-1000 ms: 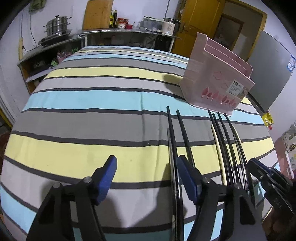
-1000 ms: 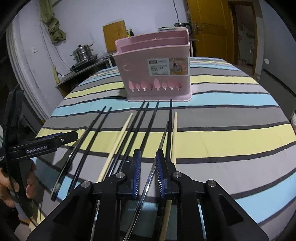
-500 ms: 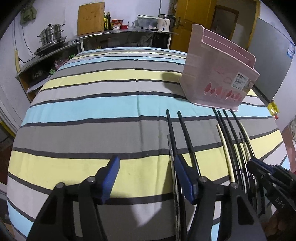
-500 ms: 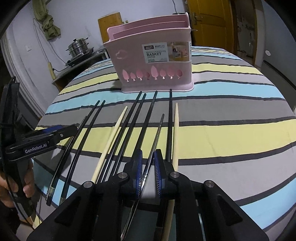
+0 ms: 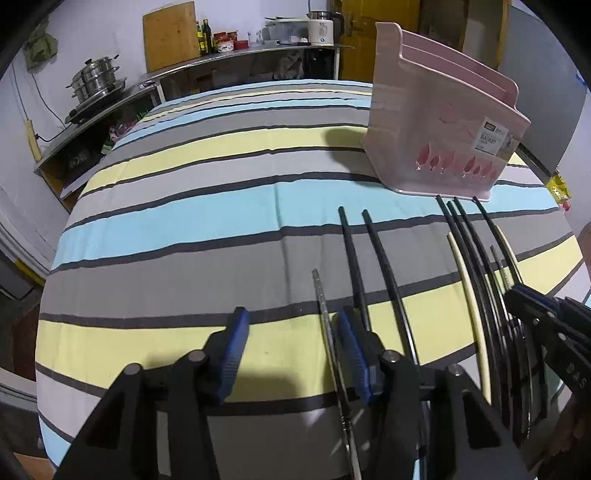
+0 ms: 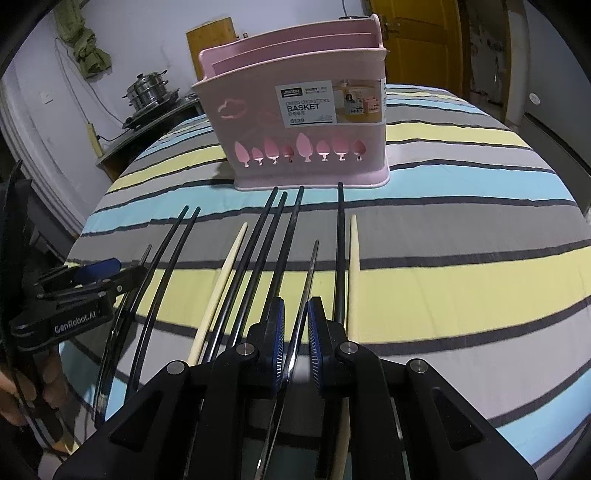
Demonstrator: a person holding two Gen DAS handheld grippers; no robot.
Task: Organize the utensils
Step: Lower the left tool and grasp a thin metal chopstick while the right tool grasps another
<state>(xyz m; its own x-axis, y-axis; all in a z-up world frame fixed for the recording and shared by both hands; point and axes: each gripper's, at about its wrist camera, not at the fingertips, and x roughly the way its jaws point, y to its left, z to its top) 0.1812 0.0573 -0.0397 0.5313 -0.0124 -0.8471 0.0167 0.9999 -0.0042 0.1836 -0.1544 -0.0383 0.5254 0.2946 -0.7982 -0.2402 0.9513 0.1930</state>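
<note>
1. Steel-grey and thin, a metal chopstick (image 6: 309, 273) lies between the blue pads of the right tool (image 6: 295, 339). The pads sit narrowly apart on either side of it, and whether they press it yet cannot be told.
2. A second metal chopstick (image 5: 325, 314) lies just inside the right-hand pad of the left tool (image 5: 290, 350), whose jaws are closing. The gap is wide and the far pad is clear of the stick.
3. Both sticks look light, stiff, smooth and likely slippery. A hold near the thick end, square across the shaft, should stop them swivelling.
4. All the chopsticks lie in a loose row on a striped cloth (image 6: 461, 280) covering the counter, tips pointing towards a pink chopstick basket (image 6: 295, 136) that stands upright at the far end.
5. Black chopsticks (image 6: 269, 236) and cream chopsticks (image 6: 225, 273) lie just beside the metal ones, some almost touching. A pad could catch a neighbour and drag it along.
6. Behind the counter are a steel steamer pot (image 5: 96, 75), a wooden board (image 5: 169, 35) and a yellow door (image 6: 413, 33).
</note>
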